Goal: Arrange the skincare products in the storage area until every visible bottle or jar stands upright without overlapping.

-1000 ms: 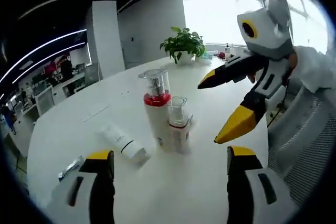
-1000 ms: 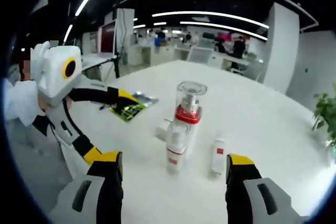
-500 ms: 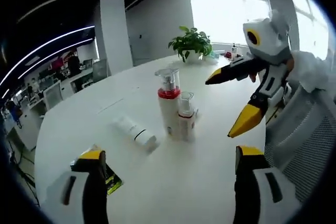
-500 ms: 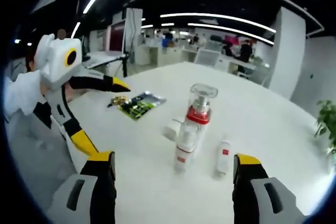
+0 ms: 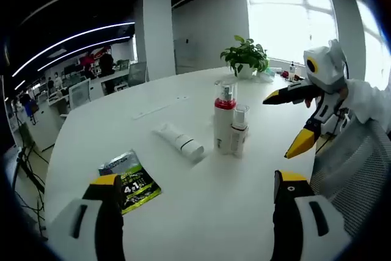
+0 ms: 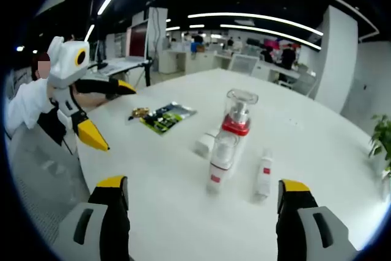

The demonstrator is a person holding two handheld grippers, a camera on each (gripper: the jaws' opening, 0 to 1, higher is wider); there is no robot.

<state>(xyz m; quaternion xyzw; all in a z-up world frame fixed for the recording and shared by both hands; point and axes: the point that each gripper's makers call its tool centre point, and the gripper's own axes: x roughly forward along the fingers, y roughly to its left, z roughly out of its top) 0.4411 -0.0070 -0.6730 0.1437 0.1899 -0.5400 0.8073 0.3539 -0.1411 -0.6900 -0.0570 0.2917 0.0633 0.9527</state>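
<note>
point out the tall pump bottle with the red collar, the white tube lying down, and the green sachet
tall pump bottle (image 5: 224, 123), left gripper view, on its white body below the red collar
white tube (image 5: 178, 139), left gripper view, on the middle of its body
green sachet (image 6: 164, 117), right gripper view, on the middle of its printed face

Left tongs (image 5: 197, 189) and right tongs (image 6: 204, 195): grey-white bodies, black jaws, yellow tips. Wearer: white sleeve (image 6: 23, 103).

Open office, round white table (image 5: 201, 194), potted plant (image 5: 245, 57), bright window (image 5: 287, 13), ceiling light strips (image 6: 256, 15)
</note>
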